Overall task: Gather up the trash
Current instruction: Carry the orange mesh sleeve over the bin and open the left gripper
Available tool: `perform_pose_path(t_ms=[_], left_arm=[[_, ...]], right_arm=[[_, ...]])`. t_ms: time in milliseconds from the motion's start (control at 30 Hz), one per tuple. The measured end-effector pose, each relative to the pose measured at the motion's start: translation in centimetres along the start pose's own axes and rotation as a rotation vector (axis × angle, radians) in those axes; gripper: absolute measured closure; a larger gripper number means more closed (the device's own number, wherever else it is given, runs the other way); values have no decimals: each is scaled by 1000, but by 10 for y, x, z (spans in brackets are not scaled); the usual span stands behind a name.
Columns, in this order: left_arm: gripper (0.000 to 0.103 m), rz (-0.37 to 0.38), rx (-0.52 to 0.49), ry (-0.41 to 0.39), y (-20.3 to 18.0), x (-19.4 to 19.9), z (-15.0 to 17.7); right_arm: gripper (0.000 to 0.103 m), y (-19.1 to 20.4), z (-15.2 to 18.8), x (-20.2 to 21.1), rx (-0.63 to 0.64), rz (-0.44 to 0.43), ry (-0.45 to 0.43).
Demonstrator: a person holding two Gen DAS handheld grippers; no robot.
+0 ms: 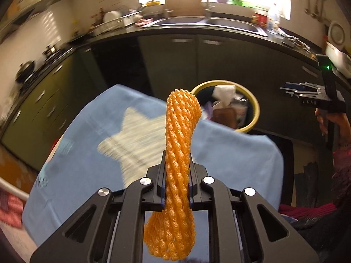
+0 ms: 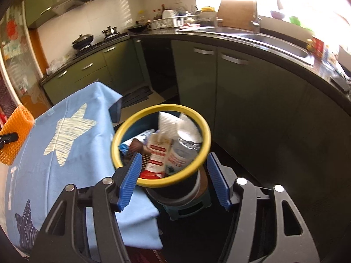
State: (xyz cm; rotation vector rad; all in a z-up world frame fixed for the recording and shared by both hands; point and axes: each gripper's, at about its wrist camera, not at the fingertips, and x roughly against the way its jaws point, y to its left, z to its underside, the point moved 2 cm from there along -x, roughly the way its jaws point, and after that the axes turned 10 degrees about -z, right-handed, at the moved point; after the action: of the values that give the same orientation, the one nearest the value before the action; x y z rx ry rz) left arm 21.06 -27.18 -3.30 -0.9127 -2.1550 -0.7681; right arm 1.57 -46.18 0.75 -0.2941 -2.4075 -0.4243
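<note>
Orange foam net [image 1: 178, 153], the kind that sleeves fruit, twisted into a rope and standing up out of the left hand-held gripper [image 1: 175, 188]. Jaws clenched on its middle; one bunched end hangs below the jaws, the other end rises free above. Held mid-length probably because the net is soft and squashes flat, so a pinch anywhere grips well.

Net is in the air over the desk, which is draped in a blue cloth [image 1: 230, 153] with a pale star [image 1: 131, 140]. From the right wrist view the same net shows at the far left edge [image 2: 15, 131], well apart from the bin.

Bin [image 1: 254, 107], yellow-rimmed and dark-walled, sits just beyond the far desk edge, lower than the cloth. Already holds a white tissue [image 2: 169, 122], a red-and-white carton [image 2: 156, 153] and a clear plastic bottle [image 2: 186, 151]. Placement beside the desk suits dropping items straight off the edge.

Right hand-held gripper [image 2: 173, 179]: blue pads spread wide, nothing between them, poised above the bin rim [image 2: 122, 131]. Seemingly released over the bin.

Judgement: net is the item in carry; next it needs moving forward and right over the rim.

Kitchen counter [image 2: 274, 43] and sink [image 2: 285, 41] behind; background blurred in the left view.
</note>
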Motion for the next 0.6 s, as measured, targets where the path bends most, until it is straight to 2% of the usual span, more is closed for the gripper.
perform_pose_path(t_ms=[100, 267, 367, 467, 600], left_arm=[[89, 45, -43, -6, -36, -22, -43], [89, 80, -97, 10, -81, -74, -95], [88, 107, -117, 52, -106, -115, -124], [87, 110, -135, 92, -123, -151, -142], [82, 103, -148, 106, -140, -188, -161]], right_arm=[[44, -26, 6, 7, -53, 6, -12], [44, -60, 16, 13, -116, 15, -23], [44, -74, 23, 14, -142, 17, -22], [43, -85, 27, 10, -167, 19, -14], [43, -91, 31, 1, -184, 10, 4]])
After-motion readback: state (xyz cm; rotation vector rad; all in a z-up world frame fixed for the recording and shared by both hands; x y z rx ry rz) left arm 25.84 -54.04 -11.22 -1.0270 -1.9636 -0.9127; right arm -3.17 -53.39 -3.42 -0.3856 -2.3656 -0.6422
